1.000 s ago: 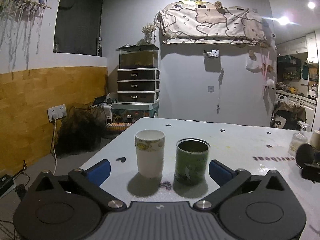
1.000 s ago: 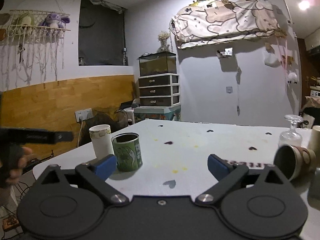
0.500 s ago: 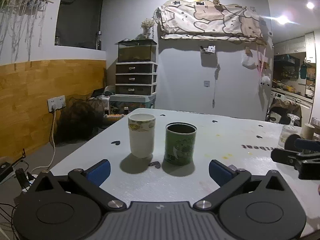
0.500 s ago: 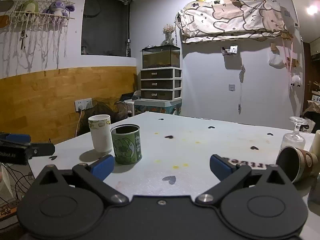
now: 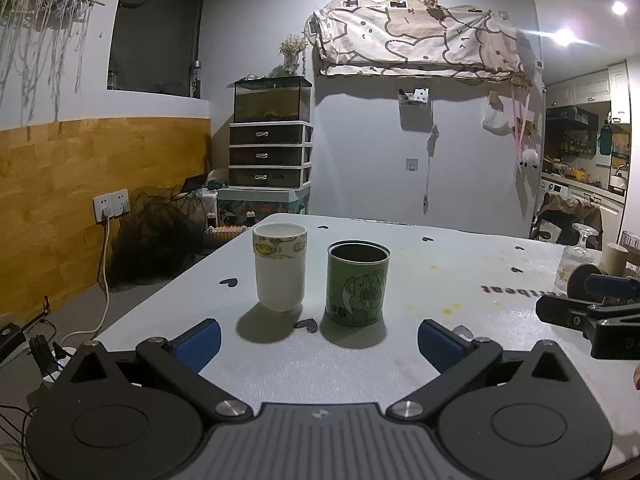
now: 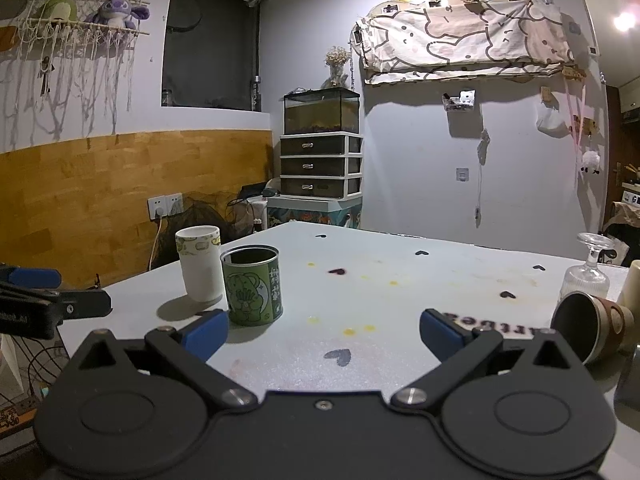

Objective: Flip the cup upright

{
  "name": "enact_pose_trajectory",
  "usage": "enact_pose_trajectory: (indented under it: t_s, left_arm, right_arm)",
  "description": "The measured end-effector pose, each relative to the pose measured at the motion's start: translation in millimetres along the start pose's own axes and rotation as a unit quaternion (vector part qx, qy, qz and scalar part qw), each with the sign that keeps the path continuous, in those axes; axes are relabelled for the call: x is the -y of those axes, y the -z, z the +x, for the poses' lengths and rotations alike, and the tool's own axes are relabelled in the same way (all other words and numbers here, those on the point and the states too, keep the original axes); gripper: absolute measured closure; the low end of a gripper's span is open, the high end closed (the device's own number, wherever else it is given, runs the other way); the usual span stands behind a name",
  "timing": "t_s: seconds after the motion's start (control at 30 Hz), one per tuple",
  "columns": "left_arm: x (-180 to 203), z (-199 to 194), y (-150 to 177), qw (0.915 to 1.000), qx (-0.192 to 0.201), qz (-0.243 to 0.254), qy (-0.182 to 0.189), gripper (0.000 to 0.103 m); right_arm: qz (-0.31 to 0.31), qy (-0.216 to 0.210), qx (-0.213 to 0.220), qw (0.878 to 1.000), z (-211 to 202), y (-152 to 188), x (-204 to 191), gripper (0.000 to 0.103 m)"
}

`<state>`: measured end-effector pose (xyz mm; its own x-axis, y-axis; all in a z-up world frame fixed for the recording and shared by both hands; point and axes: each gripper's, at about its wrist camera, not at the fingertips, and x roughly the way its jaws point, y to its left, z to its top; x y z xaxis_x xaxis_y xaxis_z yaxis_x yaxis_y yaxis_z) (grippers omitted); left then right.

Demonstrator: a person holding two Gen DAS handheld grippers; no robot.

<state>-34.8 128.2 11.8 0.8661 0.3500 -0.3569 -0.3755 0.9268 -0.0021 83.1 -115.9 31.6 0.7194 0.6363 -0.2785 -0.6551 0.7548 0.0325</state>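
Note:
A brown ceramic cup (image 6: 596, 330) lies on its side at the table's right, mouth toward me; in the left wrist view (image 5: 580, 286) it is partly hidden behind the right gripper's finger. A white cup (image 5: 280, 266) and a green tin (image 5: 357, 283) stand upright side by side, also seen in the right wrist view as white cup (image 6: 199, 263) and tin (image 6: 252, 285). My left gripper (image 5: 318, 342) is open and empty, a little short of the two upright cups. My right gripper (image 6: 323, 334) is open and empty, left of the lying cup.
An upturned glass goblet (image 6: 587, 270) and a cream cylinder (image 6: 632, 286) stand behind the lying cup. The pale table (image 6: 400, 280) has heart stickers and yellow stains. Its left edge drops to a floor with cables and a wall socket (image 5: 111, 204).
My left gripper has drawn back from the two upright cups, which look smaller. The right gripper has shifted slightly; both stay open and empty.

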Motion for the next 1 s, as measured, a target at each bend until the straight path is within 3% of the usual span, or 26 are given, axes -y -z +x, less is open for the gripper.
enact_pose_trajectory:
  t_s: [1.0]
  left_arm:
    - [-1.0,2.8,1.5,1.0,-0.005,0.0,0.0,0.0]
  right_arm:
    - [-0.001,-0.003,0.002,1.0,-0.7,1.6,-3.6,0.0]
